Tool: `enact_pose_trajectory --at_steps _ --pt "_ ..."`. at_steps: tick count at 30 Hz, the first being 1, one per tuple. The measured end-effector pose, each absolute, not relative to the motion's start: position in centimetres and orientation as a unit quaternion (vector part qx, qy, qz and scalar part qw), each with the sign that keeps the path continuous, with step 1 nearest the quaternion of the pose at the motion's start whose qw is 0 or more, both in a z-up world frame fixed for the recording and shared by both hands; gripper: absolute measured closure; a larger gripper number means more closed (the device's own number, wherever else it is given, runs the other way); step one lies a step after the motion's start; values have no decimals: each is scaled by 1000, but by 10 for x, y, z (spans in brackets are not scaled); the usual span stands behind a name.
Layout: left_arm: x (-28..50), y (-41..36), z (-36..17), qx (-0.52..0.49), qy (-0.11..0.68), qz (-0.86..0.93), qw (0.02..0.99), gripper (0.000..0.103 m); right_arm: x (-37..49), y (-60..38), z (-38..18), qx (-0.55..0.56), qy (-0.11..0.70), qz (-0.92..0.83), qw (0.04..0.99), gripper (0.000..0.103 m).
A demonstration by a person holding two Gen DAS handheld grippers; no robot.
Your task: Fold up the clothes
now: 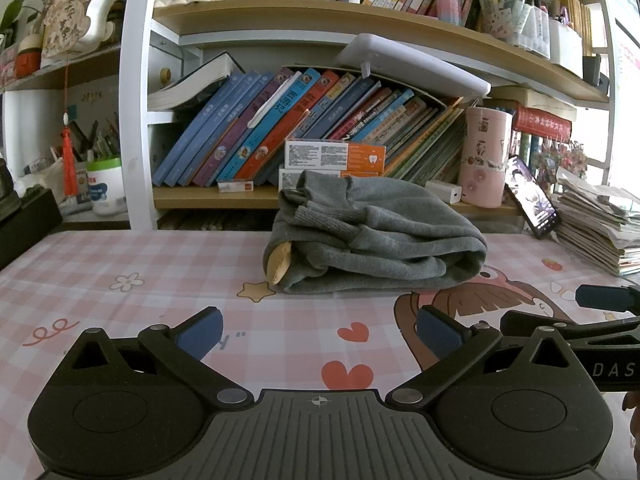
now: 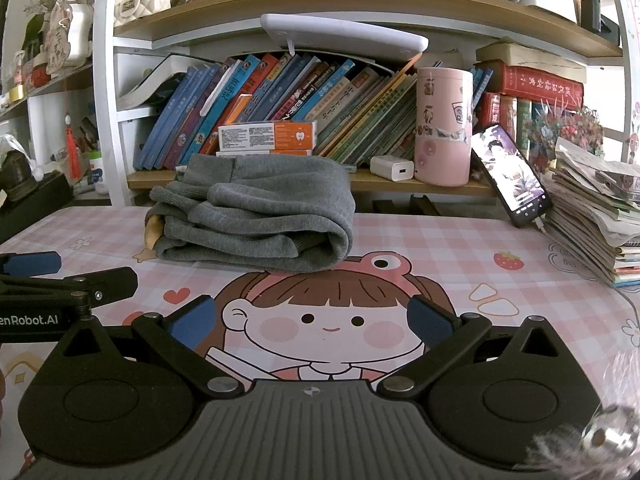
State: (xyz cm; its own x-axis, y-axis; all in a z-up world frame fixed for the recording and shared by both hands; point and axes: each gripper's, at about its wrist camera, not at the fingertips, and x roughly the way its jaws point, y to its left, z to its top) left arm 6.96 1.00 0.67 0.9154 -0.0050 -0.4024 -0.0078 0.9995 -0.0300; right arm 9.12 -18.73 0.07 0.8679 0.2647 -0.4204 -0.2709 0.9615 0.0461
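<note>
Pink checked table [image 2: 420, 240]: folded grey garment [image 2: 256, 212] lies toward its far edge; my left tool [image 1: 318, 330] and right tool [image 2: 312, 320] gape, empty.

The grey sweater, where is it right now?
The grey sweater lies folded on the pink checked tablecloth, centre-left in the right wrist view, before the bookshelf, untouched.

Folded garment [image 1: 372, 236] on table [image 1: 120, 280], in front of the bookshelf [image 1: 256, 196]. Behind it, on the shelf: stacked boxes [image 1: 336, 156], leaning books [image 1: 248, 128]; to its right a cylindrical container [image 1: 484, 156], a propped phone [image 1: 532, 200], a paper stack [image 1: 596, 228]. Left hand-held gripper [image 1: 320, 332] and right hand-held gripper [image 2: 312, 320] lie near the table's front, side by side, apart from the garment.
</note>
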Motion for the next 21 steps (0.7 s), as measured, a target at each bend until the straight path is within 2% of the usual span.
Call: enact_pose_trajectory --at_steps 21 --pt "68 12 7 -19 203 0 979 0 92 -186 0 -8 219 138 966 0"
